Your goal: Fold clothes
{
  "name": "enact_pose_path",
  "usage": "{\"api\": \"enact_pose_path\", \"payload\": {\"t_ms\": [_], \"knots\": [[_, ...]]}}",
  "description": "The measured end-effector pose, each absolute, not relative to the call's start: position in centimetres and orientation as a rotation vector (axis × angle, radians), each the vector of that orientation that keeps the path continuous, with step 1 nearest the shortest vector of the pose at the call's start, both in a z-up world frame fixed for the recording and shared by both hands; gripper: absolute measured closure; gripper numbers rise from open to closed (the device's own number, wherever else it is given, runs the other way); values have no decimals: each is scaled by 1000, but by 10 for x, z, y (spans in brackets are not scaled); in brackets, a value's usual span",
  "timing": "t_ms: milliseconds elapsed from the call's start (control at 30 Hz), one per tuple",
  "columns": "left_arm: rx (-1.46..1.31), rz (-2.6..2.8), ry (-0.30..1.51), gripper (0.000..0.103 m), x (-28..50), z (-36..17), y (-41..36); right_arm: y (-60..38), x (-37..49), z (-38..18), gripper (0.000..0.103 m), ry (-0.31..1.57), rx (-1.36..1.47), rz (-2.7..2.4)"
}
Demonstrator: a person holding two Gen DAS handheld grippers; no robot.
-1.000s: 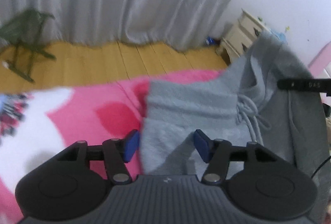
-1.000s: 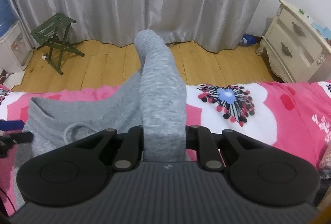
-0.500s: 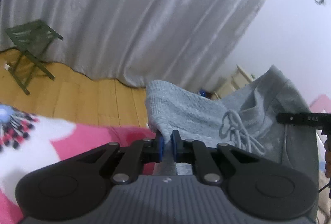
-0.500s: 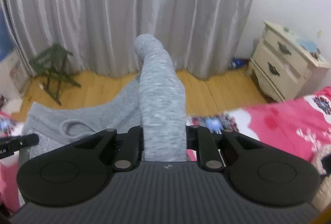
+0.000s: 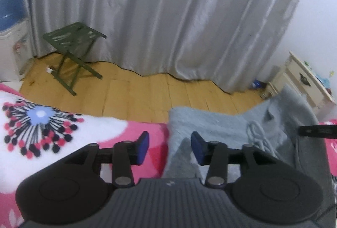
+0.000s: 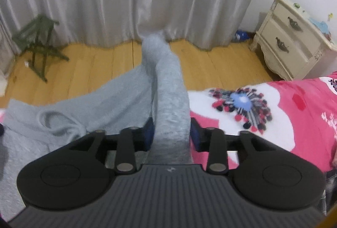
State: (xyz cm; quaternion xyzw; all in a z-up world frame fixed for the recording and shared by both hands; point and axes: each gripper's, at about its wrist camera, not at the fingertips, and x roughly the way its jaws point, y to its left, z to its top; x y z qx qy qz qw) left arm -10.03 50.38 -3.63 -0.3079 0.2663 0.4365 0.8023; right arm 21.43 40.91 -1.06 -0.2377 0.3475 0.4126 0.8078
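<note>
The sweatpants (image 6: 88, 105) lie on the bed (image 6: 294, 122), at its edge nearest the floor (image 6: 101, 65). One trouser leg (image 6: 168, 89) rises between the jaws of the right gripper (image 6: 171, 134). The left gripper (image 5: 170, 149) sits over the waistband edge, bed cover to its left. Beyond the bed lies the floor, with the folding stool (image 5: 73, 53) at left, the nightstand (image 6: 294, 42) at right, and the curtain (image 5: 168, 17) behind both.

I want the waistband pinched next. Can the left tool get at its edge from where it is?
Probably yes. The left tool stands open, having just opened, right over the waistband edge on the blanket. Nothing lies between, and the drawstring sits off to one side.
</note>
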Motion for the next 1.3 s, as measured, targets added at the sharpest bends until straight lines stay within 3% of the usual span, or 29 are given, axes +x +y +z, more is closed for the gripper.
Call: {"api": "enact_pose_path", "payload": {"t_ms": [133, 300, 433, 600, 700, 933, 1100, 1300], "knots": [[-610, 973, 538, 54, -96, -25, 497, 361, 206, 25, 38, 675, -318, 882], [-502, 954, 511, 47, -87, -8, 479, 278, 179, 44, 36, 687, -116, 894], [-431, 904, 487, 29, -76, 8, 460, 223, 152, 28, 36, 701, -140, 871], [-418, 889, 544, 24, -31, 27, 449, 193, 137, 8, 36, 765, -123, 829], [-418, 836, 560, 11, -6, 29, 449, 193, 130, 4, 34, 751, -128, 827], [-287, 762, 658, 11, 4, -17, 446, 209, 131, 1, 22, 694, -115, 839], [-354, 726, 592, 10, 0, -10, 451, 224, 132, 0, 19, 645, -151, 796], [-422, 670, 606, 8, -11, -14, 453, 221, 129, 2, 6, 592, -136, 812]]}}
